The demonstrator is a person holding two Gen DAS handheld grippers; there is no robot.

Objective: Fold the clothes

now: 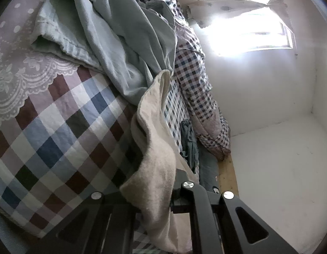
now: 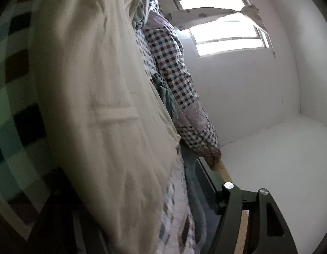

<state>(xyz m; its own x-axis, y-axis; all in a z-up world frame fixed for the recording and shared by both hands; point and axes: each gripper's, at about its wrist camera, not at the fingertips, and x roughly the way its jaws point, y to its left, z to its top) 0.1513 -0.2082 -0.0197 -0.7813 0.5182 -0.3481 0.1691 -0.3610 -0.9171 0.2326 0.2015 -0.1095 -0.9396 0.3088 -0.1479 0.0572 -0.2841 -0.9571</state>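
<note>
A cream cloth (image 1: 155,148) rises out of my left gripper (image 1: 163,196), which is shut on its lower edge above the checked bedspread (image 1: 57,131). The cloth's upper tip leans toward a heap of pale green garments (image 1: 104,38) further up the bed. In the right wrist view the same cream cloth (image 2: 95,105) is blurred and fills the left and middle. My right gripper (image 2: 142,203) has its jaws wide apart. The cloth hangs in front of them and hides the left finger; the right finger (image 2: 233,199) is bare and touches nothing.
A rolled checked quilt (image 1: 195,89) lies along the bed's far side by the white wall (image 1: 258,95). A small blue-grey garment (image 1: 188,139) sits beside it. A bright window (image 1: 248,29) is above. A wooden bed edge (image 1: 226,173) shows by the wall.
</note>
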